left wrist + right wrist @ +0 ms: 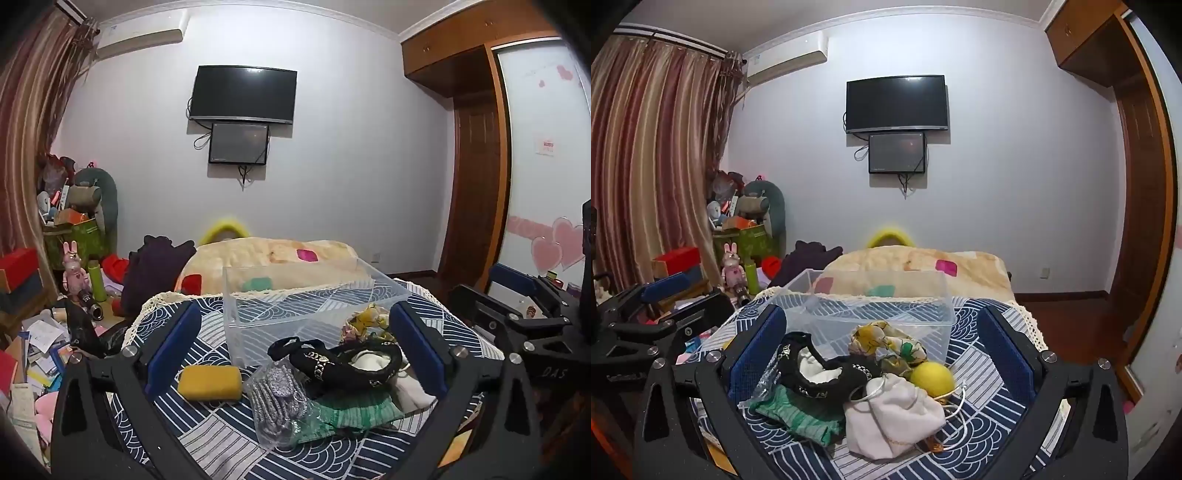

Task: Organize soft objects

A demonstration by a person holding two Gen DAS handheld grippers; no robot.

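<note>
Left gripper [293,345] fills the foreground of the left wrist view with its jaws wide and holding nothing; between them on the patterned worktop [221,439] lie a yellow sponge [209,383], a bagged grey knit item [277,398], a green cloth [347,410] and a black strap item [347,363], all just in front of the clear plastic bin [306,306]. Right gripper [882,349], seen in the right wrist view, likewise has its jaws wide and unloaded, framing a white drawstring pouch [897,413], a yellow ball [931,378] and a floral cloth [886,345] that touches the bin's front wall.
</note>
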